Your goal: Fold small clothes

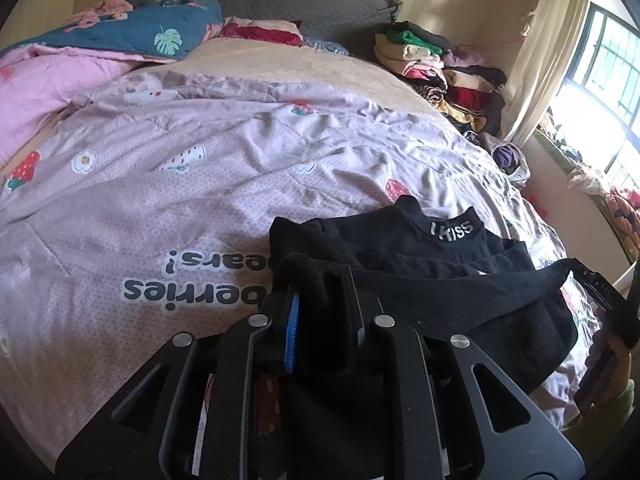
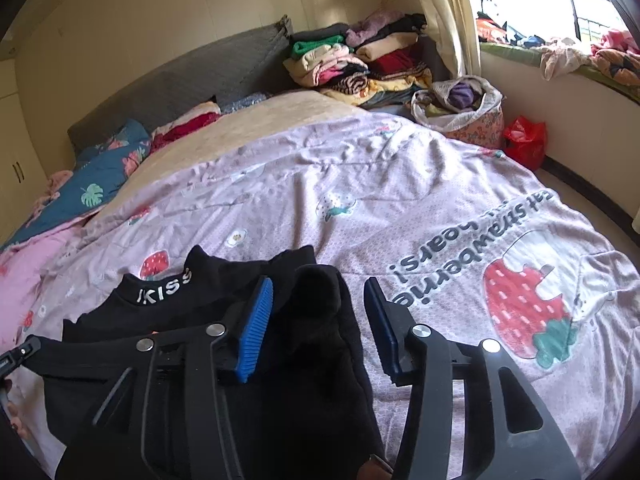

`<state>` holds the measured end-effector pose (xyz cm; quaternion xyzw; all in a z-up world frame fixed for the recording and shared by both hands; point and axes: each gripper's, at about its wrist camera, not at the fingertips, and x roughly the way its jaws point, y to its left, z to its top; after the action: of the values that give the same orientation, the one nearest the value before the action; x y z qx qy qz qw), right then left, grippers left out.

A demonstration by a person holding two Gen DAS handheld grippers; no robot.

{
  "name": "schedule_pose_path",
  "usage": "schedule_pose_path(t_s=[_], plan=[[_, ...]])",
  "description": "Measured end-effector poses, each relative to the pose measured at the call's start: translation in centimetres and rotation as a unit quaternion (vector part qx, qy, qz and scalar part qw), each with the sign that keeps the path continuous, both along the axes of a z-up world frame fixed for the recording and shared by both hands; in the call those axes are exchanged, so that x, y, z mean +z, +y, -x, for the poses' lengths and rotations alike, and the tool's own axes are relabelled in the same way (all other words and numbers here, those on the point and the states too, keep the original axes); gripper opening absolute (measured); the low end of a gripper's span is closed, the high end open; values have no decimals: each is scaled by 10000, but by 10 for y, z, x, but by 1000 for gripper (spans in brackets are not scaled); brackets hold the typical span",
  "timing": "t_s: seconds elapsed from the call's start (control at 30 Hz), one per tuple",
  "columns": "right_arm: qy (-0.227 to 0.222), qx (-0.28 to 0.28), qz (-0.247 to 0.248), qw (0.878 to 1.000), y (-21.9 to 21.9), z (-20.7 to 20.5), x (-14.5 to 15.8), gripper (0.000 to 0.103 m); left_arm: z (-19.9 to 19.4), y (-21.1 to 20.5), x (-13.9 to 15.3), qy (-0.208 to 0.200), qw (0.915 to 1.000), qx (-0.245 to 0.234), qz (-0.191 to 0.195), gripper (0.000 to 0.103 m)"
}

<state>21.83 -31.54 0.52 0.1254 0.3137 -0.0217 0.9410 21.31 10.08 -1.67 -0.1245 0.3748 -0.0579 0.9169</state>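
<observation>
the black top (image 1: 448, 264) lies on the pink strawberry quilt (image 1: 200, 184) near its close edge, its "kiss" collar (image 2: 164, 286) turned toward the grey headboard (image 2: 192, 84), its long axis running side to side between the two grippers. the left gripper (image 1: 326, 320) is clenched on a bunched black fold. the right gripper (image 2: 320, 320) stands released, cloth loose between its blue pads (image 2: 252, 332). folded clothes (image 2: 360, 64) are stacked well apart by the curtain (image 2: 448, 12).

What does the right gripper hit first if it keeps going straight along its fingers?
Probably the bunched fold of the black knit top lying between the open right gripper fingers, then the pink strawberry-print quilt beneath; depth is unclear.
</observation>
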Motion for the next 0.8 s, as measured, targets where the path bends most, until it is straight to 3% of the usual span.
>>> schedule_pose_path(t_s=[0.07,0.13,0.4,0.47,0.53,0.6,0.63,0.8], plan=[[-117,51,-2,9999,2,6,5,49,2,-2,3,-34,10000,-8,20,20],[-265,182,5,9995,6,13,11,49,5,-2,7,-118,9999,85,-75,45],[-504,776,178,9955,33,29,26,48,20,-9,27,-361,9992,-33,-150,46],[-471,948,232,9941,44,30,26,39,24,-19,31,-407,9988,-199,-207,46],[-354,1220,240,9916,58,30,23,30,29,-32,30,-386,9980,-402,-295,21],[-212,1506,313,9879,72,29,18,20,31,-43,24,-273,9972,-643,-273,10],[-79,1706,431,9844,83,28,15,15,31,-51,19,-170,9962,-805,-280,7],[413,2632,934,9593,125,32,-1,14,32,-79,-4,193,9903,-1276,-513,4]])
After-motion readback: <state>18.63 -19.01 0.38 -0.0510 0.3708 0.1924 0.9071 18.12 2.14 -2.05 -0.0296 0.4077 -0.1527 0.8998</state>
